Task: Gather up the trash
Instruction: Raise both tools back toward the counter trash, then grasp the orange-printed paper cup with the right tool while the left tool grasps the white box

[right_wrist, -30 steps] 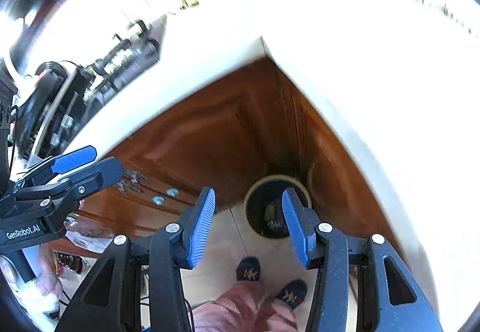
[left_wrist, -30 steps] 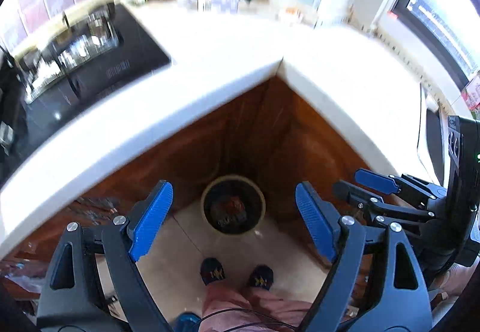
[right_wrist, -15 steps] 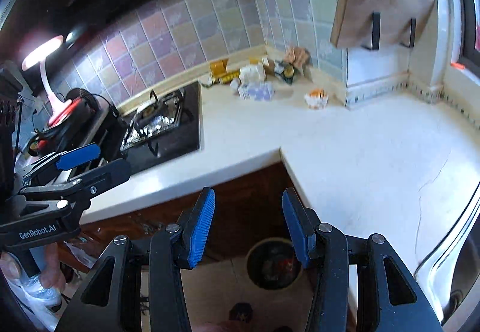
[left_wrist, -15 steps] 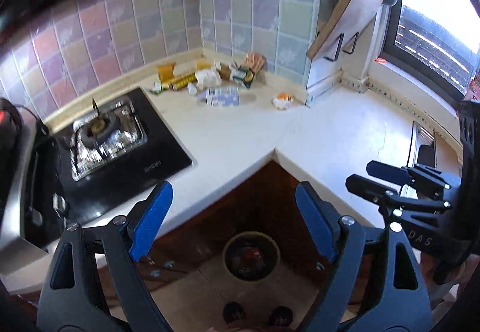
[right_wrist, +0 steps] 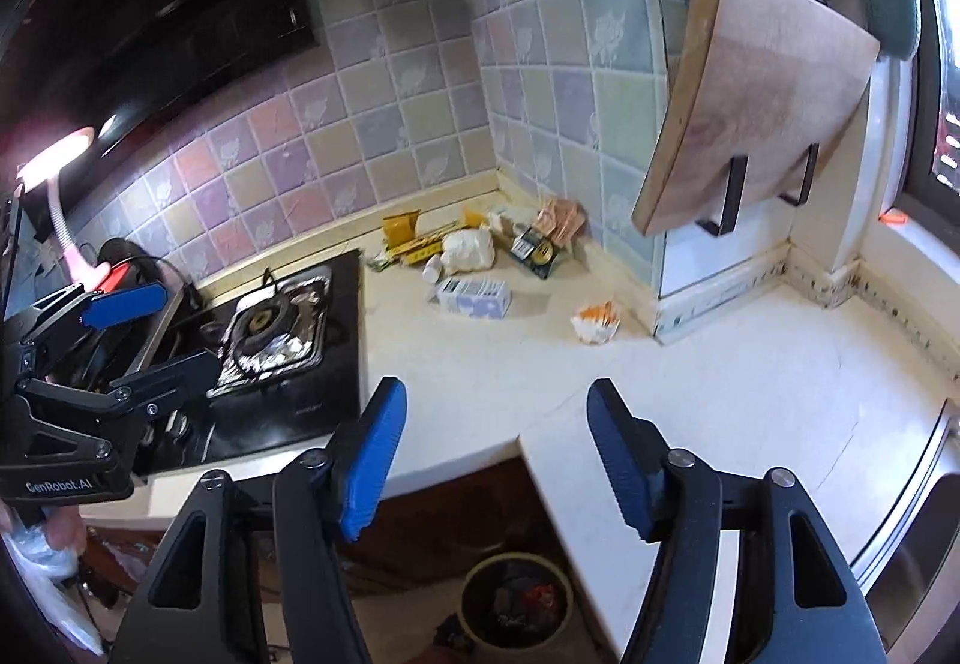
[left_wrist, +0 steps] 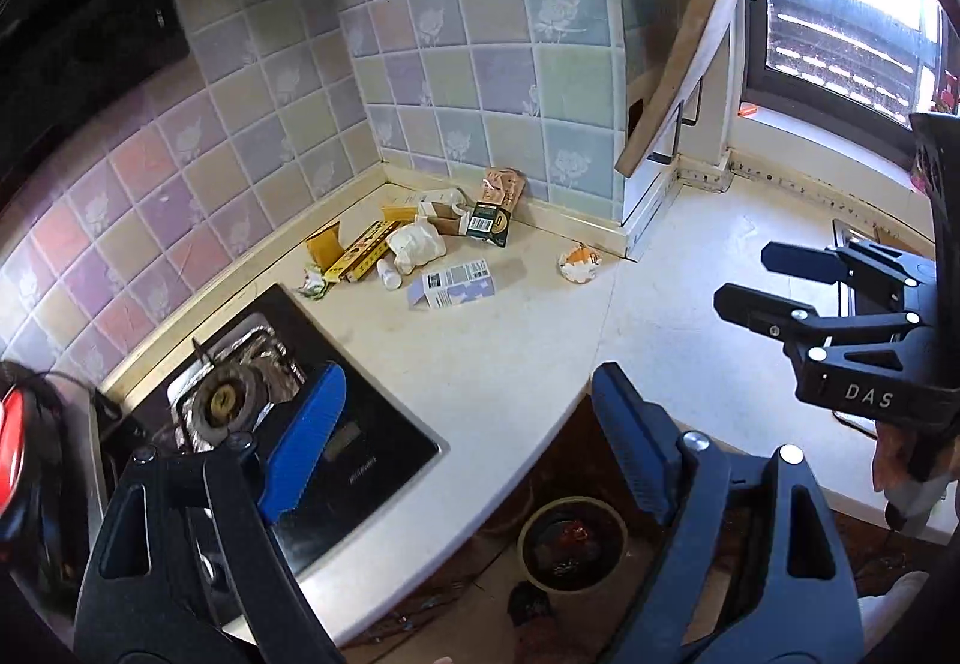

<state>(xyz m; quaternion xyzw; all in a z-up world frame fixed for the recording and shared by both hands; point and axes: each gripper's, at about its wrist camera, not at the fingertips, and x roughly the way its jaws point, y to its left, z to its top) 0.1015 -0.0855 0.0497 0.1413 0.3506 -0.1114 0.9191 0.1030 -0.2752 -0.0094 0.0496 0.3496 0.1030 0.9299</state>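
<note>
Trash lies in the far corner of the white counter [left_wrist: 528, 340]: a pale blue carton [left_wrist: 451, 283] [right_wrist: 475, 296], a white crumpled bag [left_wrist: 416, 245] [right_wrist: 467, 248], a dark green box [left_wrist: 491, 225] [right_wrist: 534, 248], a yellow box [left_wrist: 359, 254] and an orange-white wrapper [left_wrist: 578, 264] [right_wrist: 596, 320]. A round trash bin [left_wrist: 571, 543] [right_wrist: 515, 607] stands on the floor below the counter corner. My left gripper [left_wrist: 465, 439] is open and empty above the counter's front edge. My right gripper [right_wrist: 497, 451] is open and empty, also above the front edge, far from the trash.
A black gas hob [left_wrist: 288, 412] [right_wrist: 282, 328] is set in the counter at left. A wooden cutting board [right_wrist: 762, 106] hangs on a rack at right. A steel sink edge [right_wrist: 918, 520] lies far right. Tiled walls close the corner.
Both grippers have tilted up from looking down at the bin and floor to looking across the counter at the trash in the corner. Both stay open and empty.
</note>
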